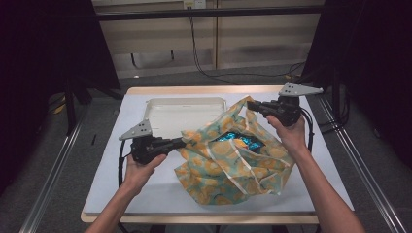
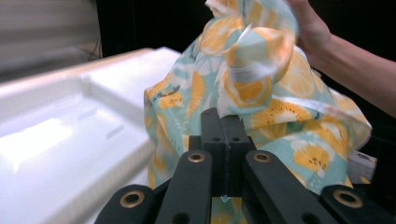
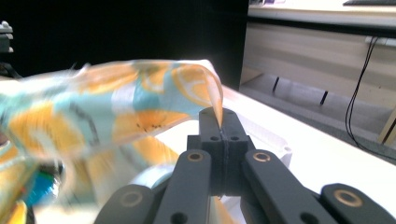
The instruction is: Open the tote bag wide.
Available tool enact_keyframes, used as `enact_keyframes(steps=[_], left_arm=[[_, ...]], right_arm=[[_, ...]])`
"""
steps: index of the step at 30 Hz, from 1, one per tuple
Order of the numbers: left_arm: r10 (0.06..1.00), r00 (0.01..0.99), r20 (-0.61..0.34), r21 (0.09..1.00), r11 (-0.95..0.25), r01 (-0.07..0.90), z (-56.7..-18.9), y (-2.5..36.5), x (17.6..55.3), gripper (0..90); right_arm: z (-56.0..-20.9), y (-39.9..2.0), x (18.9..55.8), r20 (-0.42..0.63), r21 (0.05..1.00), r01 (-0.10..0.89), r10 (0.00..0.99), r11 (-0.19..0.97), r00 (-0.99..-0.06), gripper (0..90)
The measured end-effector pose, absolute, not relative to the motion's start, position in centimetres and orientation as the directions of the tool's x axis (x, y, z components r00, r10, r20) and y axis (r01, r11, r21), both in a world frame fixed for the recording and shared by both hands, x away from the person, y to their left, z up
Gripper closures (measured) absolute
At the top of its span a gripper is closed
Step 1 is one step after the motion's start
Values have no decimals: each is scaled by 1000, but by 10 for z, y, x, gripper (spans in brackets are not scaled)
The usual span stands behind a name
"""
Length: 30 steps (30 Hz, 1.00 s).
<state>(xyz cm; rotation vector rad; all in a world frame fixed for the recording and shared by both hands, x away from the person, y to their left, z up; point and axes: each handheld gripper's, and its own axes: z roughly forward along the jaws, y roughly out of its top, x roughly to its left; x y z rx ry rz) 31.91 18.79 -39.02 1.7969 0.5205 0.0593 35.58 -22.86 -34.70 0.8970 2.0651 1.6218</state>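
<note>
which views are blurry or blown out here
Right gripper view: the patterned bag is smeared by motion blur, while the right claw is sharp. Left gripper view: the white tray is overexposed with glare. High view: evenly lit table, dark surroundings.

White shallow tray (image 1: 187, 107) on the white table (image 1: 126, 160), black cables (image 1: 204, 68) on the floor behind.

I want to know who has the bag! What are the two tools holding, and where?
Both hold the lemon-print bag. The left tool pinches its left rim; the right tool pinches its far top edge.
</note>
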Motion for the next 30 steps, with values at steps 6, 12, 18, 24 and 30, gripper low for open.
enact_keyframes(steps=[6,12,18,24,30], left_arm=[[364,895,-259,896,-256,363,-421,198,308,900],[318,916,-246,891,-299,343,-428,194,293,900],[315,917,-244,913,-245,327,-416,193,291,842],[342,914,-216,933,-204,297,-401,202,289,724],[357,918,-173,952,-180,250,-383,206,284,692]], right_arm=[[-365,-233,358,83,931,303,692,202,-717,900],[-386,-251,357,116,916,355,723,187,-681,900],[-386,-257,346,132,917,358,712,177,-690,764],[-372,-269,327,123,934,324,711,154,-693,661],[-358,-280,304,117,952,282,713,118,-691,602]])
